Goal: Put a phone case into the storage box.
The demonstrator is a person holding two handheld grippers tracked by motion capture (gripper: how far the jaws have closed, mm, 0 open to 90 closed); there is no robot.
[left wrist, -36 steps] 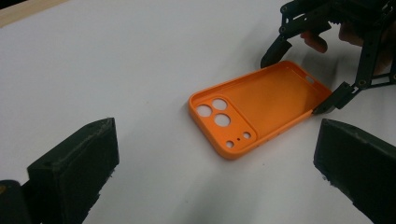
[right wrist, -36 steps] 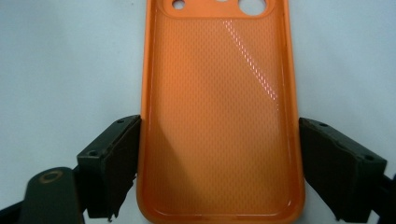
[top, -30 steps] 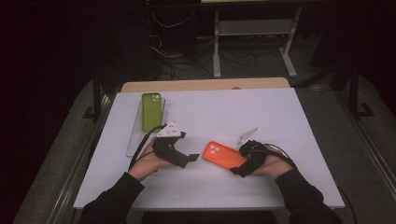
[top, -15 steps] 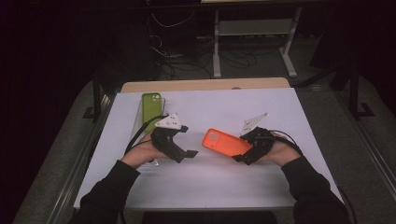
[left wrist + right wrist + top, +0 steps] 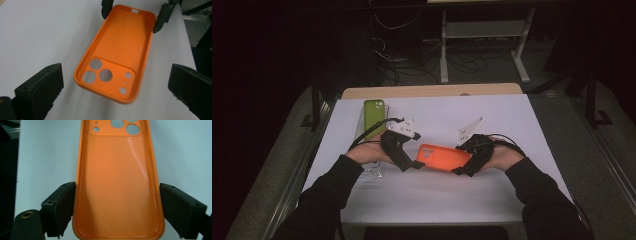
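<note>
The right gripper was clamped on the orange case, one jaw pressed on each long side near the plain end. In the right gripper view the case ran straight out from between the jaws, hollow side up, with its camera holes at the far end.

So the case's long line pointed from the right gripper toward the left gripper. The end with the holes was the end next to the left gripper. In the left gripper view that end of the case hung in the gap between the two jaws, which stood wide apart and did not touch it. The left gripper was the nearer one to that free end, and its jaws looked wide enough to close across it.

The case seemed to be lifted a little off the white table, though the high view was too dim to be sure. Toward the person from the case the table was bare, with room to move. Beyond the left gripper, away from the case, lay a green case, well apart from the orange one.
</note>
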